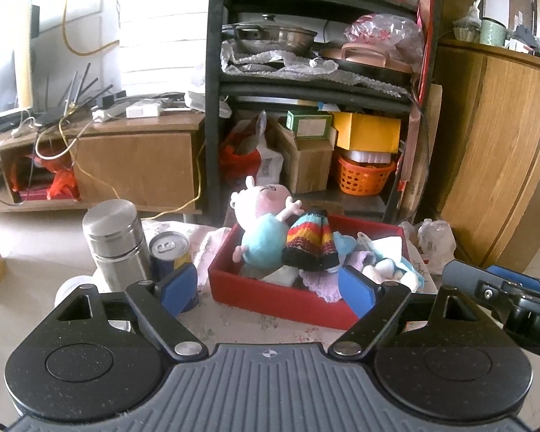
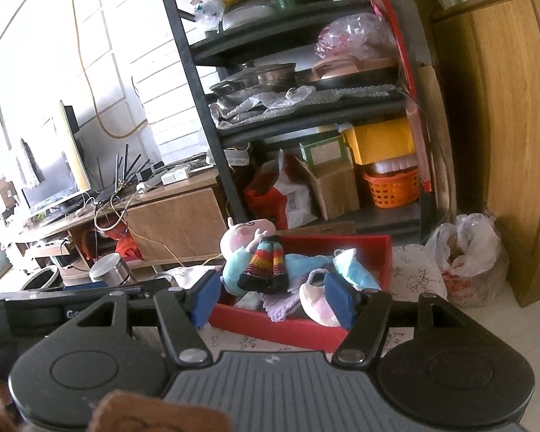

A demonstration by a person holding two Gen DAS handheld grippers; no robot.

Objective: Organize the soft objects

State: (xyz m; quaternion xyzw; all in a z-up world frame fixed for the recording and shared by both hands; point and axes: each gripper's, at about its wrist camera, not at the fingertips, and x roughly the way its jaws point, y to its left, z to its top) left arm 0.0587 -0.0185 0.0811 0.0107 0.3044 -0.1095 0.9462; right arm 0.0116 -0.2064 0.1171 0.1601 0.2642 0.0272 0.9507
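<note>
The fluffy pig toy (image 1: 261, 230) and stripy knitted sock (image 1: 311, 241) lie in the red box (image 1: 270, 297) on the flowery tablecloth (image 1: 234, 324). A shiny round flask (image 1: 113, 243) stands nearby. The left gripper (image 1: 268, 288) and right gripper (image 2: 271, 297) are both open, holding nothing.

shallow red rectangular box (image 1: 270, 297): on the floral tabletop, open-topped, filled. pink pig plush in a light blue body (image 1: 261, 223): lying at the far left corner, head over the rim. rainbow-striped knitted piece with black edging (image 1: 311, 243): draped against the plush. lilac knitted cloth (image 1: 322, 282), pale baby shoes (image 2: 318, 300): near side.
</note>
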